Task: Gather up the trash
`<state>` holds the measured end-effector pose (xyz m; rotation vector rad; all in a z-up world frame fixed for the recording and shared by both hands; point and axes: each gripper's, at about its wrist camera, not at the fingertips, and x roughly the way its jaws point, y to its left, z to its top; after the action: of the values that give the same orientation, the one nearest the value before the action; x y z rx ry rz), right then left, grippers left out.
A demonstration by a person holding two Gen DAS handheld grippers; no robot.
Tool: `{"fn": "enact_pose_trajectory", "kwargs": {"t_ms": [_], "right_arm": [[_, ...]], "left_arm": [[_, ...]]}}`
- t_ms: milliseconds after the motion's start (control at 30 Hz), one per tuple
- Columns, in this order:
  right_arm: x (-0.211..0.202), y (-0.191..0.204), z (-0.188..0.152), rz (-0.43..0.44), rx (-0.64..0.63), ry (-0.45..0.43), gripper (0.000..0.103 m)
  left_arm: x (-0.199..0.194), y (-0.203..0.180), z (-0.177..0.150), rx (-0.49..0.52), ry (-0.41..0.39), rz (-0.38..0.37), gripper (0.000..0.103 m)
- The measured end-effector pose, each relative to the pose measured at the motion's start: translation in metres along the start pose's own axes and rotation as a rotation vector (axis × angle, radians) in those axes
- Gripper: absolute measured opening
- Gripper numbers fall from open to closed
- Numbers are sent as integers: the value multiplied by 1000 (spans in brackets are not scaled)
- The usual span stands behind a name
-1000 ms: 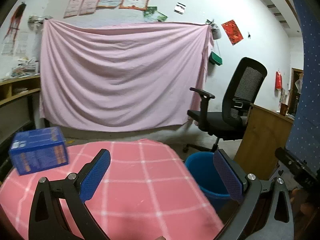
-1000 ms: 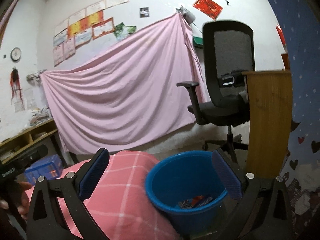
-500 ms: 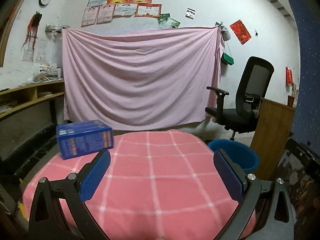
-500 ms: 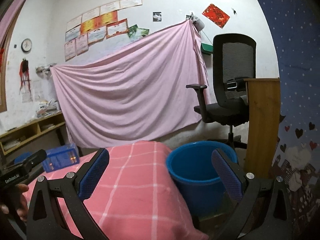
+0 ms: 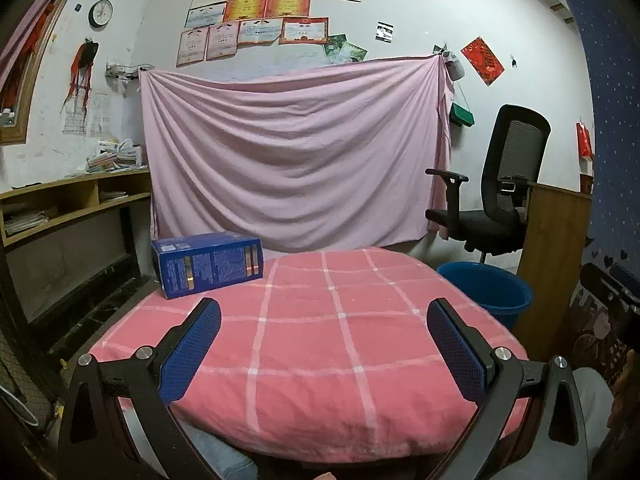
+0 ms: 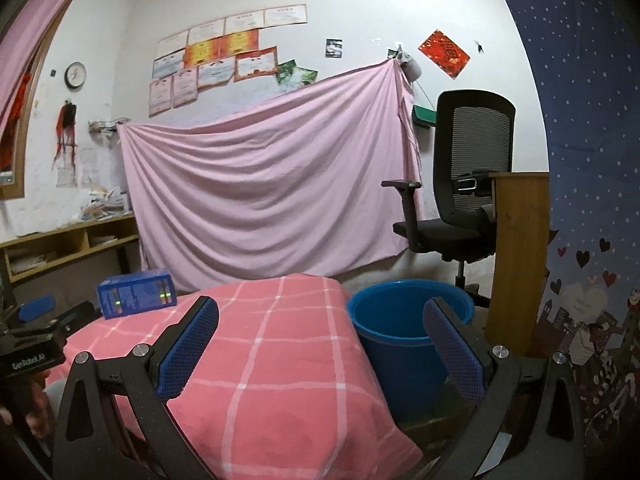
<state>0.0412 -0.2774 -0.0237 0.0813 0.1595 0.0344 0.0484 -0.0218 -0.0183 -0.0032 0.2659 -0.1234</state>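
Note:
A blue cardboard box (image 5: 208, 264) lies on the far left of a table covered by a pink checked cloth (image 5: 312, 328); it also shows in the right wrist view (image 6: 136, 293). A blue bucket (image 5: 486, 294) stands on the floor to the table's right, also in the right wrist view (image 6: 404, 332); its inside is hidden. My left gripper (image 5: 324, 344) is open and empty over the table's near edge. My right gripper (image 6: 320, 344) is open and empty, between table corner and bucket. The left gripper shows at the right wrist view's left edge (image 6: 36, 332).
A black office chair (image 5: 500, 196) and a wooden desk panel (image 5: 556, 248) stand behind the bucket. A pink sheet (image 5: 292, 156) hangs on the back wall. Wooden shelves (image 5: 68, 204) with papers run along the left wall.
Both grippers have pulled back and levelled out. The left view swung left from the bucket to face the table and box. The bucket's contents have dropped out of the right view.

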Motion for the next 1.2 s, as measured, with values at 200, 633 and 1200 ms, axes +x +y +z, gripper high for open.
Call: {"fn": "enact_pose_trajectory", "kwargs": {"t_ms": [200, 633, 1200], "right_arm": [[0, 7, -15, 8, -23, 35, 103], [-4, 6, -26, 9, -15, 50, 103], [-4, 5, -28, 6, -9, 55, 103]], "left_arm": [[-1, 1, -14, 3, 29, 24, 101], [-3, 7, -19, -23, 30, 45, 101], [-6, 6, -19, -18, 25, 43, 101]]}}
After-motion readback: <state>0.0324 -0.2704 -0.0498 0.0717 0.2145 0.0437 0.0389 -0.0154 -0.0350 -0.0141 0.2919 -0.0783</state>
